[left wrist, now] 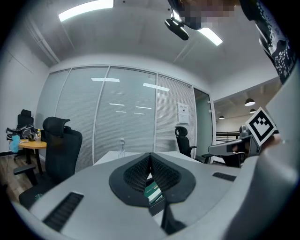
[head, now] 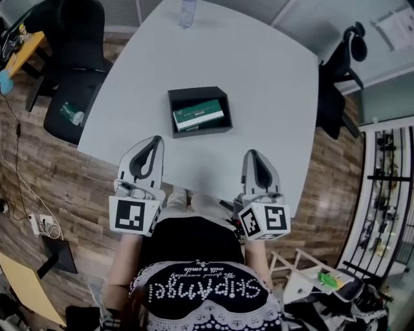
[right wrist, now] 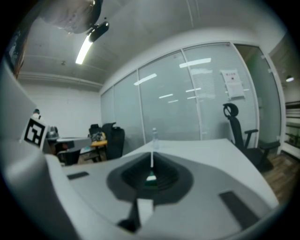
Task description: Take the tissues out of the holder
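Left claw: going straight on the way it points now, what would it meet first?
Probably the near wall of the black rectangular holder on the white table, with the green-and-white tissue pack inside; depth is unclear.

A clear bottle (head: 187, 13) stands at the white table's (head: 272, 84) far edge, black chairs (head: 76, 71) on both sides

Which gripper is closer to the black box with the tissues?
Left, by a little. The left gripper sits just off the near left corner of the black box; the right gripper is farther back, off its near right corner. Neither touches it.
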Demonstrator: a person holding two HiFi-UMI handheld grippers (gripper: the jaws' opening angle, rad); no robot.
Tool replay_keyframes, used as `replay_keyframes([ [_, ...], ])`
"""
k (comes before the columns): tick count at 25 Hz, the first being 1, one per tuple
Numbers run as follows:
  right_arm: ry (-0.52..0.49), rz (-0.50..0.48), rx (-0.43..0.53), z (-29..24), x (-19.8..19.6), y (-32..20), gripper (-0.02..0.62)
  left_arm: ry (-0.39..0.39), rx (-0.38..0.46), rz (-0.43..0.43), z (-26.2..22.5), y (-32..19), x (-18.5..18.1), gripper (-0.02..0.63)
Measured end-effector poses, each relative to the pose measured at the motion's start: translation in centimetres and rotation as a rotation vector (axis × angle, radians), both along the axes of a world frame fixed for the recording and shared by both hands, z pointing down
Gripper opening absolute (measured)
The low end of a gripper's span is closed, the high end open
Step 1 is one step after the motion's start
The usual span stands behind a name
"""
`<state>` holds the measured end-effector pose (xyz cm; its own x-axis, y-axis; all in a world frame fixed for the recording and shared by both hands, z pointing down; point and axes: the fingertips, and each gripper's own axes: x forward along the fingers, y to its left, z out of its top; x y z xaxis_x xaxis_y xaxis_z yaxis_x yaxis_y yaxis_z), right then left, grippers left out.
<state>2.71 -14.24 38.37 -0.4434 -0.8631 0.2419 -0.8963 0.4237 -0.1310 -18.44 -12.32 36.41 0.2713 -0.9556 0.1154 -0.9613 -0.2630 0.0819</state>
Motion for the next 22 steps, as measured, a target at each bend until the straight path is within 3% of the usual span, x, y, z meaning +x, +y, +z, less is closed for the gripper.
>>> replay_keyframes([
  [11,-0.003,-0.015,-0.009,0.2,-0.2,-0.2,0.035,-0.002,-0.014,-0.016,0.4,0.1,-0.2,0.031],
  [15,-0.004,-0.016,-0.006,0.2,0.7,-0.4,0.035,-0.031,0.027,-0.010,-0.1,-0.3,0.4,0.031],
  [22,-0.005,-0.019,-0.001,-0.3,2.8,-1.5,0.035,-0.039,0.024,-0.023,-0.6,-1.1,2.0,0.031],
])
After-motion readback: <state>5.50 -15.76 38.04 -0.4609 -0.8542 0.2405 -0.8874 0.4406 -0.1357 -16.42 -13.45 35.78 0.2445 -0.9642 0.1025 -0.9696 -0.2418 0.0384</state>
